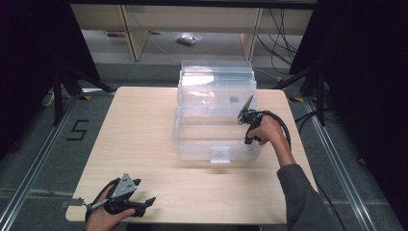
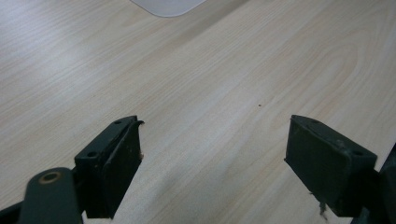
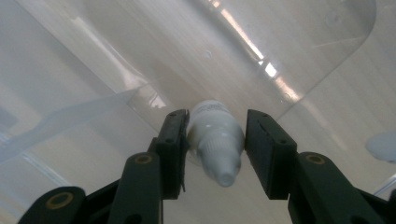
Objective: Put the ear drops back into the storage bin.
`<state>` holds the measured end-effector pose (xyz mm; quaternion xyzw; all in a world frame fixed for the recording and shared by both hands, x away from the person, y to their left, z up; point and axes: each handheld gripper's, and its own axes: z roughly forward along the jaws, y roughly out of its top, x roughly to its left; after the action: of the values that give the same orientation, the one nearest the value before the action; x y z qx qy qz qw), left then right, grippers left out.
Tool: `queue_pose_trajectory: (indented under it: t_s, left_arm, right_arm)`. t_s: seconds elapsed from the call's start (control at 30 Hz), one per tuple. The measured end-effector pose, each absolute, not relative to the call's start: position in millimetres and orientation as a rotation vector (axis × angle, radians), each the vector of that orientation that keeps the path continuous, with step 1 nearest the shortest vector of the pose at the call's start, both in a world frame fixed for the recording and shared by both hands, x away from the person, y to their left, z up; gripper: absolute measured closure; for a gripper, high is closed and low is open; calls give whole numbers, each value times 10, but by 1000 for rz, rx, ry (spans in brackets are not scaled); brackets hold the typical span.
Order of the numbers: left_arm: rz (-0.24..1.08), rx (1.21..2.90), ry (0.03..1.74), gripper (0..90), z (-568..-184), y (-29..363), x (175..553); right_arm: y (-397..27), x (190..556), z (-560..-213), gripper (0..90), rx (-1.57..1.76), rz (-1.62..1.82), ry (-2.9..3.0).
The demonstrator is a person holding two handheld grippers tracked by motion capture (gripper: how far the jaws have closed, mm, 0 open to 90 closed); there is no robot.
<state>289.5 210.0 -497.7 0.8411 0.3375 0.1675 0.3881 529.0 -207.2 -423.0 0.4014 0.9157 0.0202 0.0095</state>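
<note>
Sitting between right gripper (image 3: 215, 151) fingers, white dropper bottle (image 3: 215, 140) clamped, left gripper (image 2: 212, 163) fingers apart.

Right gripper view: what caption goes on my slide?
Right claw with a small white dropper bottle between its jaws, inside the clear plastic box.

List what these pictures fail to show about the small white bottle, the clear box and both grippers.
- White bottle, right gripper view: its base is hidden behind its own body, and the label print is too blurred to read.
- Right gripper, high view: its jaw tips are lost behind the glare of the clear box.
- Dark item in the box, high view: too small to identify.
- Left gripper, left gripper view: its body is cut off by the bottom edge.
</note>
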Motion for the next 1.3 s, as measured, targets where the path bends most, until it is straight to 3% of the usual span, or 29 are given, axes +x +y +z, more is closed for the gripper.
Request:
queue_pose_trajectory:
  t_s: [0.2,0.3,0.57,1.3]
  left_arm:
    - [426,2139,860,177,-4978,2100,2895]
    - [428,2141,858,177,-4977,2098,2896]
    - [428,2138,862,177,-4978,2100,2896]
    - [420,2131,868,177,-4965,2103,2889]
  right_arm:
    - [-2080,5267,-4174,490,1210,88,2828]
    - [-2083,5233,-4124,405,1229,123,2808]
    - [-2133,5111,-3911,336,1180,284,2757]
    - [-2210,4774,-3705,285,1141,498,2709]
